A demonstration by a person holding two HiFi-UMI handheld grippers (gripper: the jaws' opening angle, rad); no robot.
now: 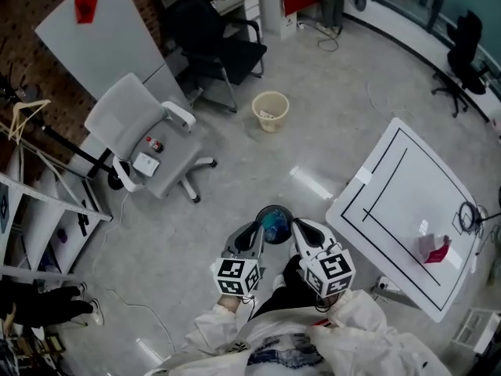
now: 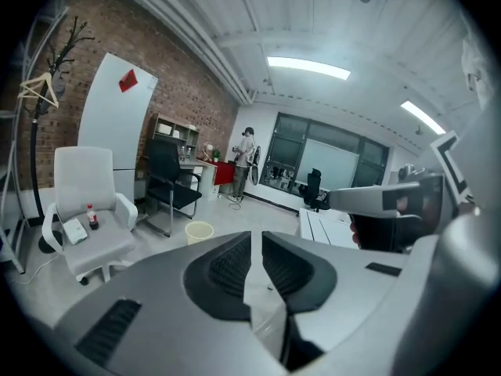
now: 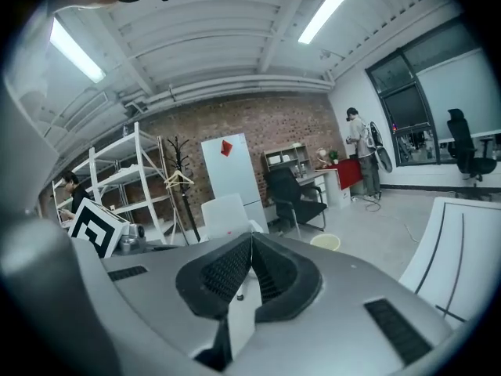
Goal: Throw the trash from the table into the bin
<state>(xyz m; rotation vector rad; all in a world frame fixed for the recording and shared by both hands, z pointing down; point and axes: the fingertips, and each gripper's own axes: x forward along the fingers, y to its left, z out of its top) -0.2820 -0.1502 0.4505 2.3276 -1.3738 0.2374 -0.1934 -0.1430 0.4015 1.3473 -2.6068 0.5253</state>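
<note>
Both grippers are held close to the body, far above the floor, and point toward the cream bin (image 1: pixel 271 110) that stands on the floor ahead. My left gripper (image 1: pixel 254 232) has its jaws nearly together, with a narrow slit (image 2: pixel 257 237) and nothing in it. My right gripper (image 1: pixel 302 229) is shut and empty (image 3: pixel 251 237). The white table (image 1: pixel 407 202) is to the right. On its near end lies a red and white piece of trash (image 1: pixel 435 249). The bin (image 2: pixel 199 231) also shows in both gripper views (image 3: pixel 326 242).
A white office chair (image 1: pixel 149 143) with a small bottle and a box on its seat stands at the left. A black chair (image 1: pixel 211 45) and a leaning whiteboard (image 1: pixel 102 30) are behind it. Shelving (image 1: pixel 39 225) lines the left edge. A person (image 2: pixel 245 163) stands far back.
</note>
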